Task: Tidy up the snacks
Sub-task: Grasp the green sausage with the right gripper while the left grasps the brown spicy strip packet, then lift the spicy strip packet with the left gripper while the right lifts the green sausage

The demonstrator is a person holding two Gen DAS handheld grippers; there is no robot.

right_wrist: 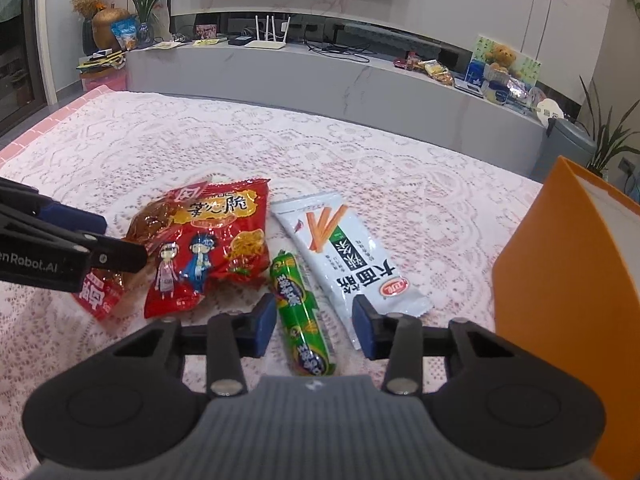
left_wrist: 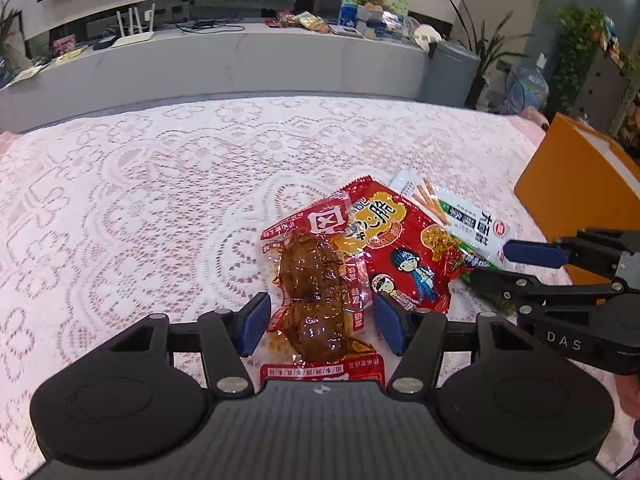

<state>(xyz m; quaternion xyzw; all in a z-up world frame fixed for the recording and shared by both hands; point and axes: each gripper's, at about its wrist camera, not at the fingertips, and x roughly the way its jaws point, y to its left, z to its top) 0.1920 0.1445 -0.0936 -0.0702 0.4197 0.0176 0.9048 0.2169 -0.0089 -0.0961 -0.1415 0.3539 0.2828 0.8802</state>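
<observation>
Several snacks lie on the lace tablecloth. A clear red-edged pack of braised meat (left_wrist: 316, 300) lies between the open fingers of my left gripper (left_wrist: 320, 318), not pinched. It partly overlaps a red noodle-snack bag (left_wrist: 404, 248), seen also in the right wrist view (right_wrist: 212, 248). A green sausage (right_wrist: 300, 312) lies between the open fingers of my right gripper (right_wrist: 316, 326). A white stick-snack pack (right_wrist: 352, 256) lies just right of it, under the right finger's tip. The meat pack (right_wrist: 152, 216) is partly hidden by the left gripper (right_wrist: 100, 240).
An orange box (right_wrist: 568, 280) stands at the table's right side, close to my right gripper; it also shows in the left wrist view (left_wrist: 576, 184). A grey TV bench (right_wrist: 320, 76) with clutter runs behind the table. The pink lace tablecloth (left_wrist: 140, 200) stretches left and back.
</observation>
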